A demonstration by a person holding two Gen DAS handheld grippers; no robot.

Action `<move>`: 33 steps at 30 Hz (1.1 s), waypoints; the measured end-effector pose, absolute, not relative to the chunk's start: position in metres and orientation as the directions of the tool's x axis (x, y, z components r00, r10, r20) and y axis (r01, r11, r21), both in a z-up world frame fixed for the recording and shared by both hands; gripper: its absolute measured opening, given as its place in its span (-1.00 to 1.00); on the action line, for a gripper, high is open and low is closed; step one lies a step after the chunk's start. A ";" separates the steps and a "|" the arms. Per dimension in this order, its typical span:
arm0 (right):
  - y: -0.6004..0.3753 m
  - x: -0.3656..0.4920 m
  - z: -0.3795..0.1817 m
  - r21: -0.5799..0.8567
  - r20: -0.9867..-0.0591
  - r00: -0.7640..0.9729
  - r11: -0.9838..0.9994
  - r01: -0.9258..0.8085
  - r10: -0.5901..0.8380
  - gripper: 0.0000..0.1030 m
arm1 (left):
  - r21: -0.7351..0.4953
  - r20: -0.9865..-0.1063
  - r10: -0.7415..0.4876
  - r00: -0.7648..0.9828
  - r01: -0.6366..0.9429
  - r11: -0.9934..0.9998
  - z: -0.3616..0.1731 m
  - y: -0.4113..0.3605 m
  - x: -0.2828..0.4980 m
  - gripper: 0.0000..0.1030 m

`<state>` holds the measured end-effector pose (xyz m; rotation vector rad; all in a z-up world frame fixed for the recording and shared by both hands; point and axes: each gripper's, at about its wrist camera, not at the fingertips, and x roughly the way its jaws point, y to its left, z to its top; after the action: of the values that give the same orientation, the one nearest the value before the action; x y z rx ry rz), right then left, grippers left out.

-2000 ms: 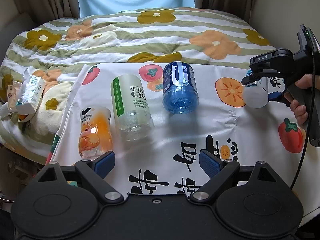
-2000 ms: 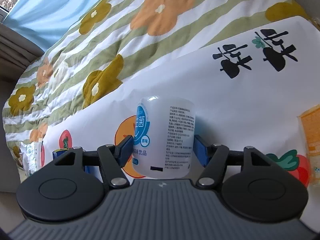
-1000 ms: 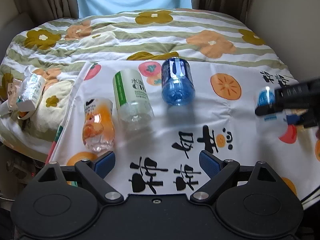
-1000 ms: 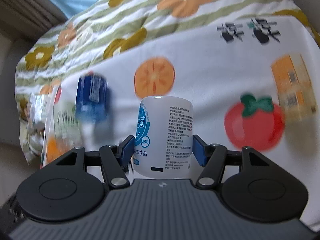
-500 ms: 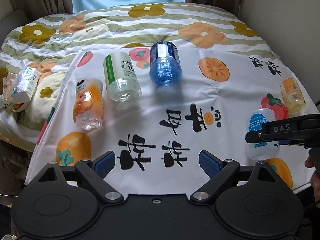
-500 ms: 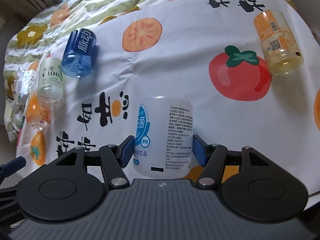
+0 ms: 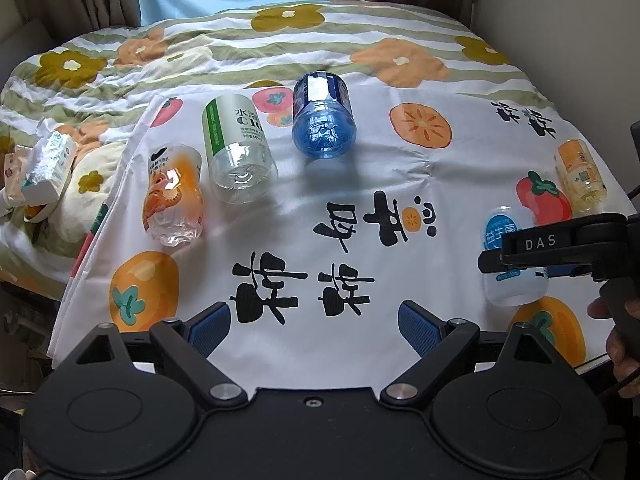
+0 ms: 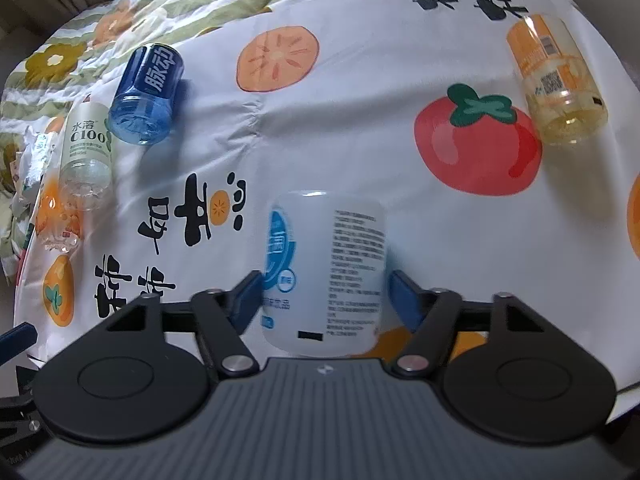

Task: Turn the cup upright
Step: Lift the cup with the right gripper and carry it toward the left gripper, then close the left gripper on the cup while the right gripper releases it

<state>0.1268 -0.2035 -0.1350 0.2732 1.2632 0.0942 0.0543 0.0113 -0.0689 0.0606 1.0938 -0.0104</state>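
Right claw (image 8: 324,292) level, loosening around white cup (image 8: 324,276), left claw (image 7: 314,326) spread, empty

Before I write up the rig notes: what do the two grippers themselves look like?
Both are matte black with blue ribbed fingertip pads, jointed finger links on silver pivot pins and round disc housings. The right gripper carries white "DAS" lettering, with a black cable near the hand. No sleeve shows.

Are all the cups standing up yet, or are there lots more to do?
Not yet. The white cup looks stood up on the cloth, with the right gripper around it; whether it is squeezing is unclear. The left gripper is open and holds nothing. Four lie on their sides: the blue cup, green-label cup, orange-print cup and yellow cup.
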 end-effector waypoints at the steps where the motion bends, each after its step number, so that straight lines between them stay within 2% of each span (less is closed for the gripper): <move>1: -0.205 0.126 -0.135 0.262 -0.925 0.307 0.961 0.085 0.225 0.95 | 0.044 -0.888 0.021 0.460 0.040 0.998 -0.068 0.011 0.054 0.82; 2: -0.206 0.125 -0.134 0.269 -0.922 0.313 0.959 0.089 0.230 1.00 | 0.045 -0.887 0.021 0.461 0.041 0.998 -0.067 0.010 0.053 0.82; 13: -0.224 0.106 -0.098 0.296 -0.886 0.400 0.951 0.094 0.236 1.00 | 0.042 -0.877 0.002 0.481 0.074 0.996 -0.051 0.000 0.053 0.82; 20: -0.273 0.077 -0.061 0.294 -0.852 0.490 0.943 0.155 0.185 1.00 | -0.008 -0.882 -0.077 0.465 0.149 0.989 -0.037 -0.030 0.066 0.82; 26: -0.315 0.052 -0.049 0.271 -0.840 0.528 0.941 0.204 0.128 1.00 | -0.052 -0.911 -0.147 0.387 0.246 0.968 -0.040 -0.075 0.100 0.81; 33: -0.352 0.037 -0.061 0.265 -0.842 0.533 0.927 0.264 0.088 1.00 | -0.139 -0.962 -0.195 0.189 0.276 0.951 -0.072 -0.120 0.151 0.81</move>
<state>0.0374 -0.3523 -0.0614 0.3855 1.0101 -0.1082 0.1510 -0.1195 -0.0722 0.0704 1.3404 -0.3313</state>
